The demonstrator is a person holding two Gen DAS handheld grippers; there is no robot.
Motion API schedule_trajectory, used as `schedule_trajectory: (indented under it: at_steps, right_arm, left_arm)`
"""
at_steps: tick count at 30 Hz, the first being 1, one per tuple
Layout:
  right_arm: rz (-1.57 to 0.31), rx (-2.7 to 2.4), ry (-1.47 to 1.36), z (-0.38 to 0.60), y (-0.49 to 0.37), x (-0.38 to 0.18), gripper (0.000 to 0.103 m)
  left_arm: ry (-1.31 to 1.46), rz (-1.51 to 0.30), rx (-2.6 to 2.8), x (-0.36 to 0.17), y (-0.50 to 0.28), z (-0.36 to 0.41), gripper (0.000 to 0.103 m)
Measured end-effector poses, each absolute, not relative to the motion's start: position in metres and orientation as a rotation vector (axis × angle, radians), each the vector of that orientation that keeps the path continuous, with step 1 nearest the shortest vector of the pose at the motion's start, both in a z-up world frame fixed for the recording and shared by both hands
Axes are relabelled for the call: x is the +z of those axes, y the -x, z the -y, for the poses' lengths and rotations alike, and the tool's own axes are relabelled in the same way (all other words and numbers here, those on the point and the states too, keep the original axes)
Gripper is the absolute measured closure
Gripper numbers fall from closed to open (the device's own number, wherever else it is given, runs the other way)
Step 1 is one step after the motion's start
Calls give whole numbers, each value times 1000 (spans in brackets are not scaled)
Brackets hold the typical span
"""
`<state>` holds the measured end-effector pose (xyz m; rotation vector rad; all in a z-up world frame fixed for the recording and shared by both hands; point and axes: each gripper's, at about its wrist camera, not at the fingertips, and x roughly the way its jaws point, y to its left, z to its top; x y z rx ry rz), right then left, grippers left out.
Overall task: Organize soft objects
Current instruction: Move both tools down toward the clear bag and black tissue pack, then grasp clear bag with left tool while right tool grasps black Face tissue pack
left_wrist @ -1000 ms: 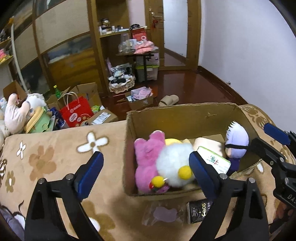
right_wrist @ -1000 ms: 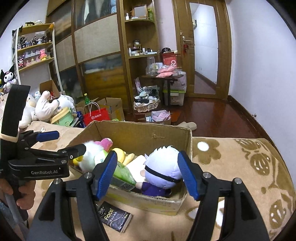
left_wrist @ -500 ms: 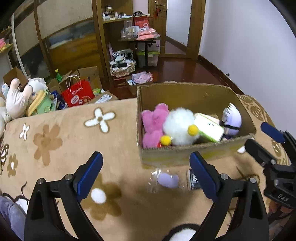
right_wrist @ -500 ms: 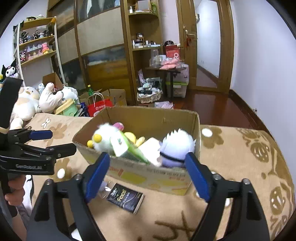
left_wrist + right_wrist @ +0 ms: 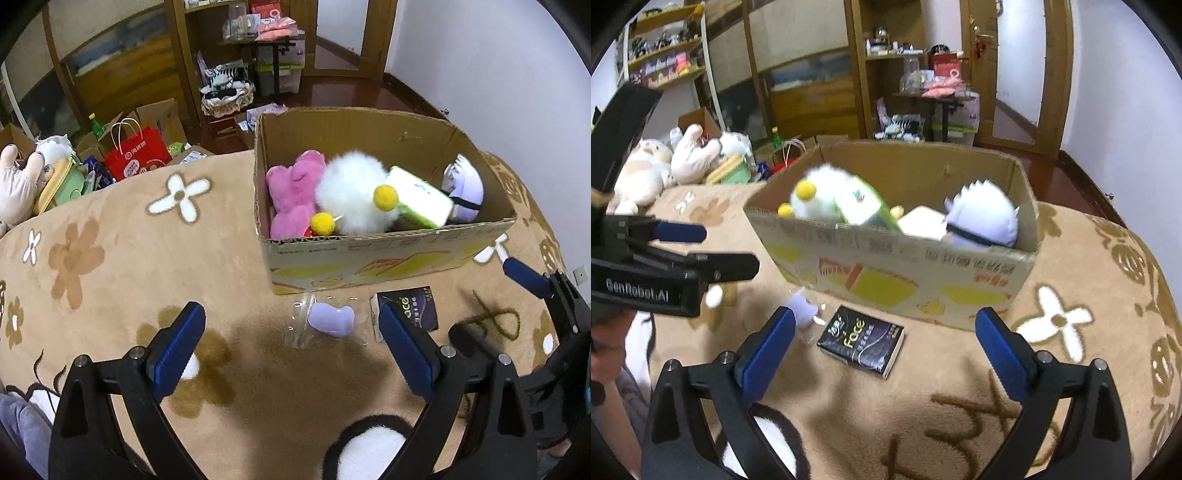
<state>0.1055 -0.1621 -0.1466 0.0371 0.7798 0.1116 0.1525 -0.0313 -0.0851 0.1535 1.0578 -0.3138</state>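
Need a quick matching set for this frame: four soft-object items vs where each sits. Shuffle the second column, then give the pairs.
1. pink plush
2. purple pouch
3. black Face pack
4. white-haired doll

A. blanket, right of the pouch
B. box, right end
C. box, left end
D. blanket, in a clear bag in front of the box

Pairs: 1-C, 2-D, 3-A, 4-B

"Face" on black packet (image 5: 861, 340); "GenRobot.AI" on left tool (image 5: 705, 254)

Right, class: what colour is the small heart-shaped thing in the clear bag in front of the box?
Pale purple heart, seen best in the left wrist view.
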Motion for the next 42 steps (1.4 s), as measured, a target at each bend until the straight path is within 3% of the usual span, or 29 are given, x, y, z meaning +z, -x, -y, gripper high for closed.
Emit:
schedule_trajectory:
  at_steps: [37, 42]
  right_arm:
    - [-943, 115, -49, 133, -148, -221, 1]
    - [-941, 102, -37, 134, -146, -222, 10]
  left_arm:
    - [-106, -1334, -418, -177, -199, 64, 9]
    - [-117, -1340, -425, -184, -210, 63, 9]
